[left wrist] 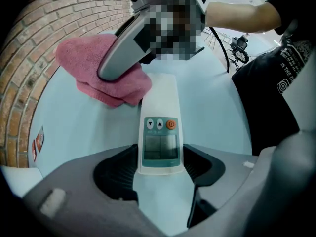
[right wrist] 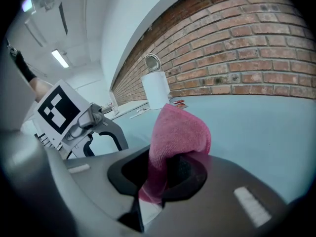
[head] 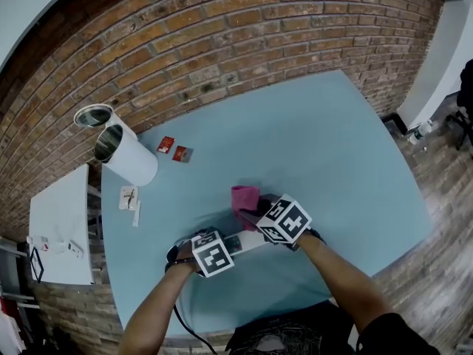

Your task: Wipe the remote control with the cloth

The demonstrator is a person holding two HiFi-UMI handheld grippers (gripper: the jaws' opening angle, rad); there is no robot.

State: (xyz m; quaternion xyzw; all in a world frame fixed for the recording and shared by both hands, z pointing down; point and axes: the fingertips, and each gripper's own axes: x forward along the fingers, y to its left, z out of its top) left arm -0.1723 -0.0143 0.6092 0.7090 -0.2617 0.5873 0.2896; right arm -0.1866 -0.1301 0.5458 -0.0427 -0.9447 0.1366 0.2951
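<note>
A white remote control [left wrist: 159,127] with a small screen and an orange button lies on the light blue table [head: 355,161]. My left gripper [left wrist: 159,171] is shut on its near end. A pink cloth [left wrist: 103,75] rests against the remote's far end, and my right gripper [right wrist: 165,174] is shut on a fold of this cloth [right wrist: 177,132]. In the head view the left gripper [head: 220,248] and right gripper [head: 275,219] sit close together near the table's front, with the remote [head: 247,241] between them and the cloth [head: 245,197] just beyond.
Two white open-topped cylinders [head: 122,148] stand at the table's far left. Beside them lie small red packets [head: 174,149] and a paper slip [head: 128,197]. A white side table [head: 59,228] adjoins the left edge. A brick wall [head: 244,35] runs behind.
</note>
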